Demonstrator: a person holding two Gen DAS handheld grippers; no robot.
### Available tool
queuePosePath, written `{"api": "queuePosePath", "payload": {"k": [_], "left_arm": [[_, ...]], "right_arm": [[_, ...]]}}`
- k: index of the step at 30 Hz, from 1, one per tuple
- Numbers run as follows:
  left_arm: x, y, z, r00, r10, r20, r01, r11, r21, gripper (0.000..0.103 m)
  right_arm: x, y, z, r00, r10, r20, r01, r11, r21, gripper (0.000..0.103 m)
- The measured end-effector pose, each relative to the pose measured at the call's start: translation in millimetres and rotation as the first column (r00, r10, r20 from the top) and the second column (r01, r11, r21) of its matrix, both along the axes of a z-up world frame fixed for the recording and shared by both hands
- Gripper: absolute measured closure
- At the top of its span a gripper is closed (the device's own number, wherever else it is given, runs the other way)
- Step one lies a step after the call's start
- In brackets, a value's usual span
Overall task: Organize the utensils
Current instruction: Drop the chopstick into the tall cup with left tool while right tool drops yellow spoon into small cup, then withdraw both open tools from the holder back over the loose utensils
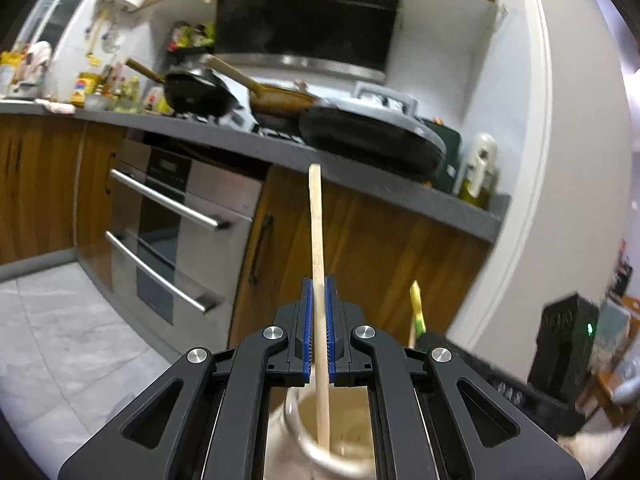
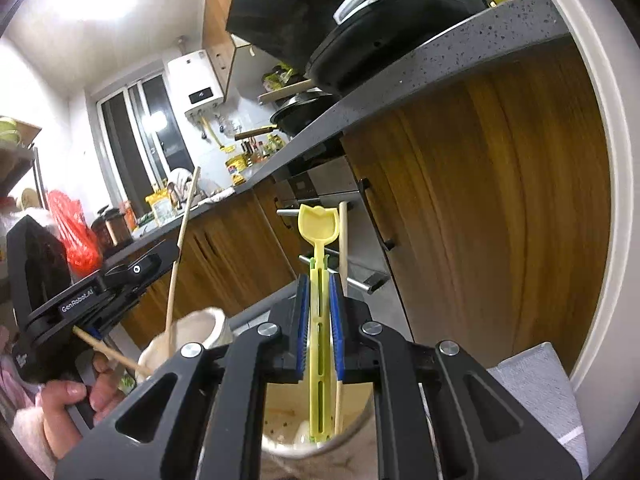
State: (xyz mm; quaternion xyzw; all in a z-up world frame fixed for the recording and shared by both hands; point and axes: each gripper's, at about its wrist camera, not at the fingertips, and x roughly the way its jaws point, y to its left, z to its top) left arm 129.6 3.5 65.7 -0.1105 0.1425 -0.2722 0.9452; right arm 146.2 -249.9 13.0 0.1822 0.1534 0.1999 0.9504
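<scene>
Hiding most of each cup, the black gripper bodies leave only rims showing. The left hand-held gripper (image 1: pixel 319 328) pinches a pale wooden chopstick (image 1: pixel 317 232) whose lower end dips into a beige cup (image 1: pixel 352 412); its tip inside is cut off from sight. The right hand-held gripper (image 2: pixel 320 328) is pressed on a yellow plastic spoon (image 2: pixel 316 224) standing in a second cup (image 2: pixel 280 438), a second chopstick (image 2: pixel 342 236) just beside it. Behind are a grey table (image 1: pixel 280 148) carrying blurred pans, wooden cabinets and an oven (image 1: pixel 176 232).
</scene>
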Motion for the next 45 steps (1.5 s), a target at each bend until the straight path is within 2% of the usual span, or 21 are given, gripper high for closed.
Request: {"api": "queuePosePath", "payload": {"k": [6, 7, 9, 11, 12, 13, 15, 17, 20, 23, 30, 36, 45], "left_arm": [[-18.8, 17.1, -0.2, 1.0, -0.014, -0.004, 0.015, 0.999, 0.045, 0.096], [-22.0, 18.7, 0.0, 1.0, -0.009, -0.004, 0.009, 0.999, 0.048, 0.091], [-30.7, 20.9, 1.2, 1.0, 0.006, 0.001, -0.006, 0.998, 0.068, 0.079], [-41.7, 21.3, 1.8, 1.0, 0.022, 0.01, -0.023, 0.995, 0.094, 0.062], [-46.6, 21.7, 1.8, 1.0, 0.024, 0.011, -0.025, 0.994, 0.102, 0.058], [-51.2, 22.1, 2.1, 1.0, 0.025, 0.011, -0.026, 0.994, 0.108, 0.051], [-65.9, 23.8, 0.7, 0.999, 0.036, 0.013, -0.037, 0.991, 0.129, 0.038], [-81.5, 25.5, -1.0, 0.998, 0.062, 0.018, -0.064, 0.986, 0.152, 0.018], [-99.0, 27.4, -4.4, 0.996, 0.091, 0.012, -0.092, 0.98, 0.175, 0.009], [-118.6, 24.4, -10.9, 0.992, 0.123, 0.007, -0.122, 0.966, 0.229, 0.006], [-153.7, 12.3, -35.8, 0.988, 0.154, 0.0, -0.143, 0.918, 0.37, 0.005], [-171.2, 10.3, -54.3, 0.986, 0.154, -0.057, -0.122, 0.921, 0.37, 0.005], [-179.1, 4.3, -78.2, 0.969, 0.202, -0.139, -0.129, 0.901, 0.413, 0.005]], "right_arm": [[-10.6, 1.5, -0.7, 1.0, 0.015, -0.013, -0.016, 0.999, -0.046, 0.09], [-12.5, 1.3, -0.6, 1.0, 0.012, -0.016, -0.013, 0.999, -0.052, 0.086], [-18.8, -2.4, 1.0, 1.0, 0.006, -0.007, -0.007, 0.999, -0.044, 0.06], [-26.1, -6.6, 3.8, 1.0, -0.004, 0.0, 0.004, 0.999, -0.047, 0.059], [-29.7, -8.3, 4.5, 1.0, -0.009, 0.002, 0.009, 0.999, -0.05, 0.059], [-35.6, -11.0, 6.2, 1.0, -0.016, 0.004, 0.017, 0.998, -0.053, 0.058], [-46.2, -16.1, 8.4, 1.0, -0.031, 0.0, 0.031, 0.998, -0.059, 0.045], [-56.2, -21.5, 10.2, 0.999, -0.032, -0.002, 0.032, 0.998, -0.054, 0.037], [-70.4, -27.5, 10.6, 0.999, -0.036, -0.023, 0.034, 0.997, -0.073, 0.02], [-83.7, -31.5, 8.4, 0.998, -0.026, -0.056, 0.02, 0.996, -0.089, 0.007], [-111.9, -27.1, -4.2, 0.992, -0.039, -0.119, 0.012, 0.977, -0.215, 0.005], [-130.0, -21.6, -17.4, 0.987, -0.031, -0.158, -0.014, 0.962, -0.274, 0.005], [-136.4, -9.7, -37.9, 0.967, -0.02, -0.256, -0.068, 0.94, -0.333, 0.005]]}}
